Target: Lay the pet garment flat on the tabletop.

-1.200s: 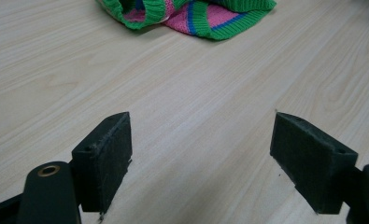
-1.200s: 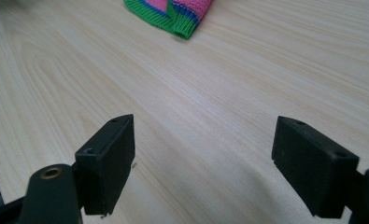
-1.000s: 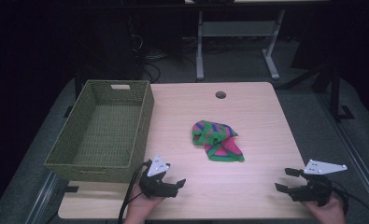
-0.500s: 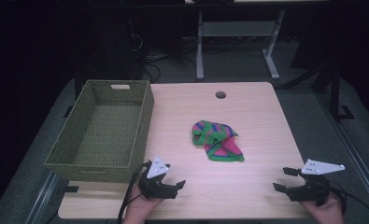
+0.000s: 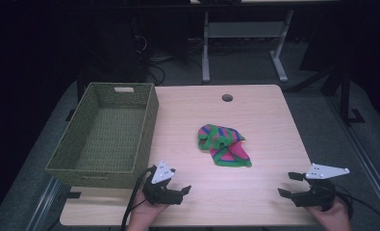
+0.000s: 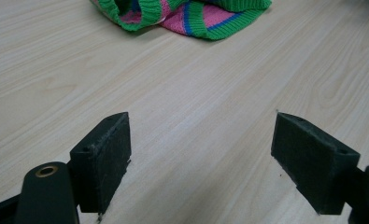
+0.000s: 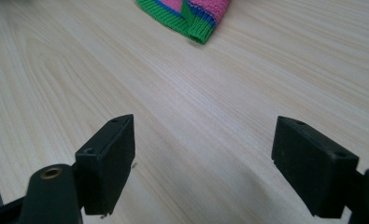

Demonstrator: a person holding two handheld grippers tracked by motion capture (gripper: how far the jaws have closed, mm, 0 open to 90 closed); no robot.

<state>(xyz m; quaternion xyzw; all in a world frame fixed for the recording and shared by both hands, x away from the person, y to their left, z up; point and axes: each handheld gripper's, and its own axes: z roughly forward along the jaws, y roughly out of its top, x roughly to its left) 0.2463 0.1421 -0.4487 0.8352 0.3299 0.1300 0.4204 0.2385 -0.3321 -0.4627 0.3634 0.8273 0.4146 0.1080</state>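
Striped knit cloth [image 5: 223,146], green with pink and blue, lies crumpled just right of the middle of the surface [image 5: 269,110], touching nothing else. Woven green basket [image 5: 106,134] sits along the left edge, its far end near the far left corner, its near left corner overhanging the surface edge a little; inside looks bare, though the near wall hides part of the floor. Small round hole [image 5: 227,97] close to the far edge, past the cloth.

Left gripper [image 5: 183,191] near the near edge, just in front of the basket's near right corner, jaws spread wide and holding nothing. In the left gripper view it [image 6: 201,158] sits low over bare wood, with the cloth [image 6: 182,14] ahead at the top of the frame. Right gripper [image 5: 288,185] by the near right corner, jaws also spread, nothing between them; in the right gripper view it [image 7: 203,161] points across bare wood with the cloth's green hem [image 7: 191,23] ahead.

Open wood between both grippers and the cloth, and a clear strip between cloth and basket wall. Right edge close beside the right gripper.
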